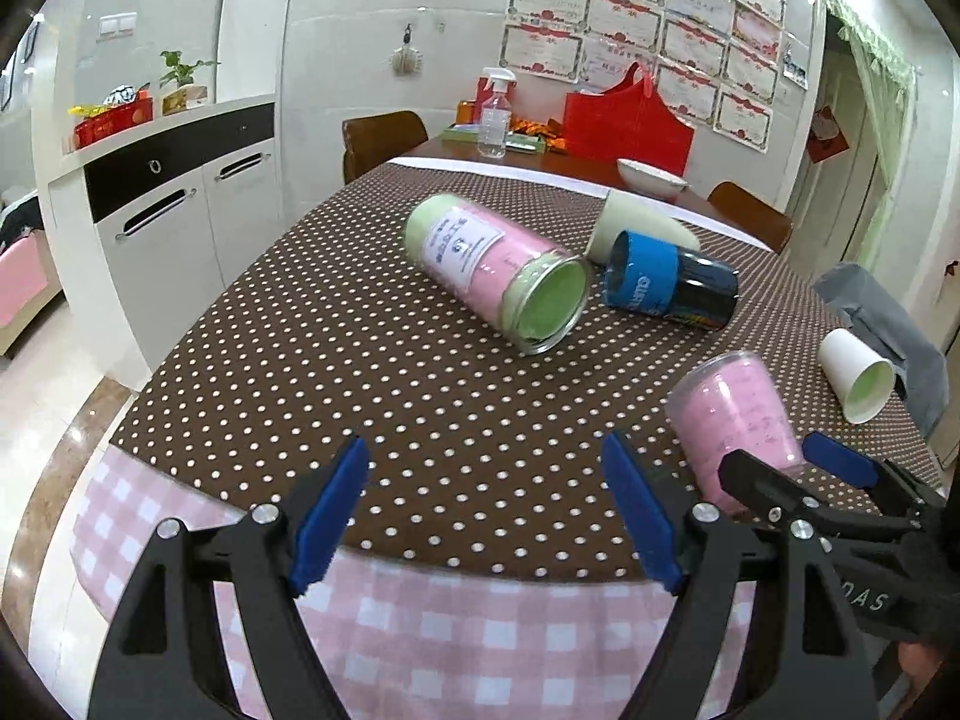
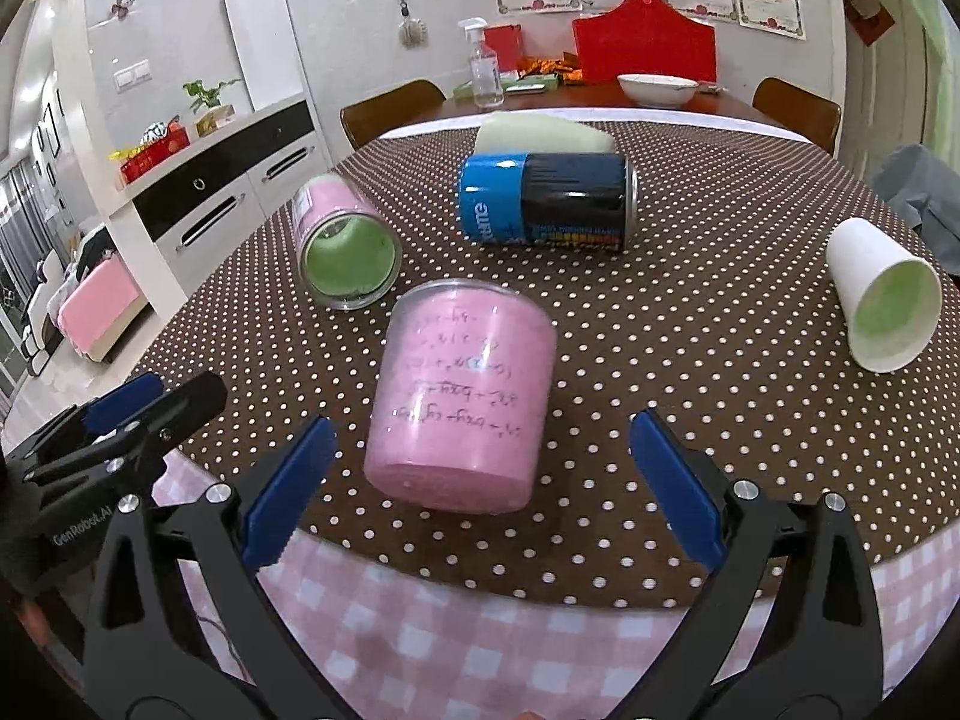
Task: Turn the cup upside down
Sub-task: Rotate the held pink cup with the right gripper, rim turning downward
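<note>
The pink cup [image 2: 462,402] is standing mouth-down near the dotted worktop's [image 2: 690,324] front edge. The right gripper [image 2: 483,483] is hovering with fingers spread around it; the left gripper [image 1: 486,519] is gaping, empty, beside it.

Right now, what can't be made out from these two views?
- Pink cup, right wrist view: handwriting too blurred to read. Left wrist view: the right gripper hides its near end.
- Pale green cup: mostly behind the blue and black can.
- Wall certificates: text too small.
</note>
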`<act>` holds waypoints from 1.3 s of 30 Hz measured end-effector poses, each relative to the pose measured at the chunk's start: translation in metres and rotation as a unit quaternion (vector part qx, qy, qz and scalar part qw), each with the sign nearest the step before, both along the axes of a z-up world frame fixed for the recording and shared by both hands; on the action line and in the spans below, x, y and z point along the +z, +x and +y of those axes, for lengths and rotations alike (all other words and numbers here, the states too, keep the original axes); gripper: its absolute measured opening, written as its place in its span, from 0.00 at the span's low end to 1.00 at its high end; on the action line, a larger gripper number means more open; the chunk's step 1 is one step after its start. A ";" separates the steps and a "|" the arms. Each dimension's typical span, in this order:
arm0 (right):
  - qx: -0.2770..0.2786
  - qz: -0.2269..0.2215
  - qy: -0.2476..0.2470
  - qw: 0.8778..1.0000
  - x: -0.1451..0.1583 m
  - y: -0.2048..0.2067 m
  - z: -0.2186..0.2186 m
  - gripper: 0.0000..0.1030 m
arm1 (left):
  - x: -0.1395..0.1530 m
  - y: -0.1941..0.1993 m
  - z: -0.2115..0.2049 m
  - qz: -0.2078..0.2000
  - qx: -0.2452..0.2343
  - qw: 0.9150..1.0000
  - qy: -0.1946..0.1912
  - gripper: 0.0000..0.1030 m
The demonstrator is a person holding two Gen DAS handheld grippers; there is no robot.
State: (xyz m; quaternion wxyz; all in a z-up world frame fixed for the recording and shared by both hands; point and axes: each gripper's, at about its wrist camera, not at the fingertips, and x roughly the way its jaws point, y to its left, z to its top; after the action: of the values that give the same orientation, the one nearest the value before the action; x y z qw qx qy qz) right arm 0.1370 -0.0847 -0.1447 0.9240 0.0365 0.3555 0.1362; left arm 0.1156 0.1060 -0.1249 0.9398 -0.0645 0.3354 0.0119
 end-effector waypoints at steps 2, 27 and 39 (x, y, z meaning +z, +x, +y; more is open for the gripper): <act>0.004 0.011 0.005 1.000 -0.004 0.002 0.001 0.94 | -0.002 0.000 0.002 0.002 0.002 1.000 0.001 0.76; 0.010 0.027 -0.007 1.000 -0.012 0.010 0.004 0.79 | -0.012 0.006 -0.005 0.017 0.000 1.000 0.011 0.76; 0.017 0.029 -0.005 0.999 -0.013 0.004 0.001 0.62 | -0.013 0.002 -0.016 0.015 -0.007 1.000 0.020 0.76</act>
State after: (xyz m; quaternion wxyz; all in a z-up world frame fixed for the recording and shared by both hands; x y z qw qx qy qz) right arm 0.1415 -0.0839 -0.1578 0.9111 0.0293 0.3831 0.1491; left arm 0.1172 0.0896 -0.1382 0.9357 -0.0433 0.3499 0.0128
